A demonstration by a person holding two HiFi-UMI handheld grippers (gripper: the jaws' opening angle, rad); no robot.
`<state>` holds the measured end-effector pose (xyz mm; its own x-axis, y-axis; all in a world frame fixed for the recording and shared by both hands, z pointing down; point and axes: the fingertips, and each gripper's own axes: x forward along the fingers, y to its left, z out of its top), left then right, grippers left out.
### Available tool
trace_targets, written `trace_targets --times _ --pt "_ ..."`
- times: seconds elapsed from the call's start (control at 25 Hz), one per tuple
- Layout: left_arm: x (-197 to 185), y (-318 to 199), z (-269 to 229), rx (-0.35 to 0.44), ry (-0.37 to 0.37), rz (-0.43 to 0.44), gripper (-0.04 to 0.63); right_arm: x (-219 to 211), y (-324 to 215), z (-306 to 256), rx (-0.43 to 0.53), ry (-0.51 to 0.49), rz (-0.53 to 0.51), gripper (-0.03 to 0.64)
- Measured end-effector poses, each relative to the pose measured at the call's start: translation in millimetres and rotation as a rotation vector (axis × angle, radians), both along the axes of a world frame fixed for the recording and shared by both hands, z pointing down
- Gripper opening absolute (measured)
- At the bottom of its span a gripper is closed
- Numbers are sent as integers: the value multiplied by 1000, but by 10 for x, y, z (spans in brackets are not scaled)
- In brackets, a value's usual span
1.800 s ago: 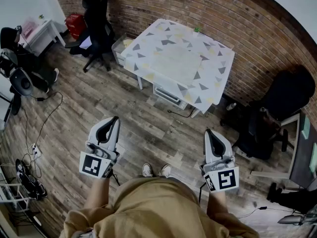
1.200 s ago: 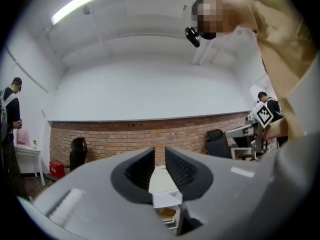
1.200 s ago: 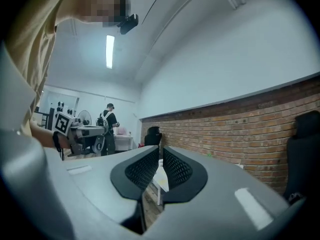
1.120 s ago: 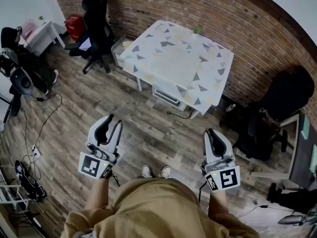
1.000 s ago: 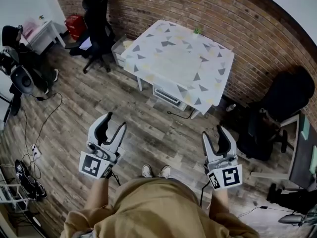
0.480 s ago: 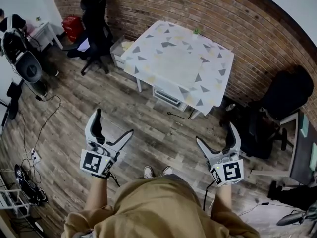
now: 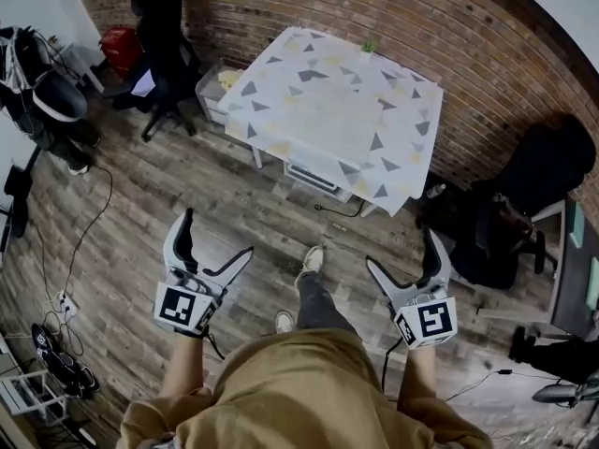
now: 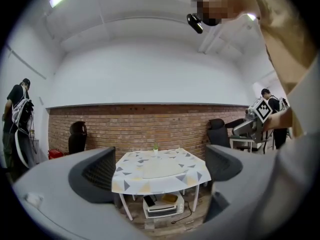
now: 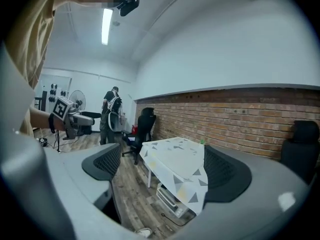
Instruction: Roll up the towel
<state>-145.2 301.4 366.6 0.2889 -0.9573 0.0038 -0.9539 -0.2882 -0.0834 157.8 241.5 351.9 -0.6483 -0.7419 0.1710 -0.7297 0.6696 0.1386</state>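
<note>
Brick wall (image 7: 374, 7) along the back and wood-plank floor (image 7: 234, 213) below. That's my head view, looking steeply down. A square table draped in a white cloth with grey and yellow triangles (image 7: 398, 162) stands against the wall. A paler flat patch in the middle of the tabletop looks like the towel (image 7: 329, 110), lying spread out and unrolled; I can't make out its edges sharply. A white boxy appliance (image 7: 314, 178) sits under the table, and a black office chair (image 7: 164, 26) stands off to the table's left. The left gripper (image 7: 217, 234) and the right gripper (image 7: 401, 251) hang over the floor on either side of the person's tan-clad body, well short of the table. Both sets of tongs are spread into a wide V with nothing in them.

Left gripper view: both grey jaws stand far apart, nothing between them but air. The table sits in the distance, framed in the gap, with the pale towel flat on top. A person (image 8: 15, 119) stands at far left.

Right gripper view: the jaws are just as wide and empty. The table is seen corner-on between them, another person (image 9: 112, 109) standing beyond it.
</note>
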Motion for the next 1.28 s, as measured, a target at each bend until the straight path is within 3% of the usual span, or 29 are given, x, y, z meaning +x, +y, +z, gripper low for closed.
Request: trace_targets --times 0.2,0.6,0.72,0.92,1.12,1.28 --pt "-50 -716 123 -24 -6 7 586 -102 -673 198 -13 14 -4 499" --pt "-164 -2374 -97 -69 -106 -9 586 -356 -2377 398 -95 -13 -81 499" --pt "-155 -2731 -100 -63 -104 -10 586 -446 -2742 488 -111 7 -111 499" --pt "-184 -3115 124 -119 -84 -1 585 -569 -3098 556 -126 19 -136 499" --pt "-257 -3492 527 -223 -68 66 584 -744 -3296 654 -173 16 -112 497" --pt "-187 -3879 846 -254 -86 218 584 -783 -3370 841 -207 75 -70 497"
